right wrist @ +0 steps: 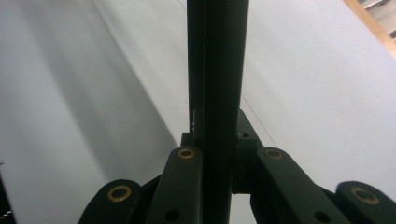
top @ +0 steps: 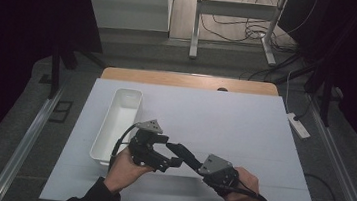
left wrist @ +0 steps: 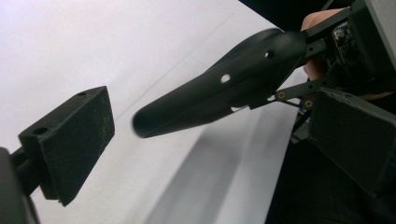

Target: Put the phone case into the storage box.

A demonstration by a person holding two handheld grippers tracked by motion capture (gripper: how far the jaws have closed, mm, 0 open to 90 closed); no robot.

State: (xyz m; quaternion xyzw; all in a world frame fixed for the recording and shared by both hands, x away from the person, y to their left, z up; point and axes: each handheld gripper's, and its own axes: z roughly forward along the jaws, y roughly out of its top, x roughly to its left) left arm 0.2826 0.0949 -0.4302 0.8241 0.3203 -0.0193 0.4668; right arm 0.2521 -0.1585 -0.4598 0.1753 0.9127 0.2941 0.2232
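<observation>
Black, flat tool [top: 184, 155] sat clamped in the right gripper [top: 195, 163], jaws closed narrow on it; right gripper view showed it edge-on [right wrist: 217, 93], running straight up between the linkage arms. Left gripper [top: 173, 153] stood wide open, holding nothing. Left gripper view showed what the others missed: the tool's broad curved face [left wrist: 219, 95] with small holes, its rounded tip hanging between the two pads [left wrist: 74, 140], touching neither. High view alone gave the layout: white sheet [top: 243, 132] under both hands, white bin [top: 113, 124] just beyond the left gripper, both grippers close together, tool bridging them. No readable writing or labels anywhere.
</observation>
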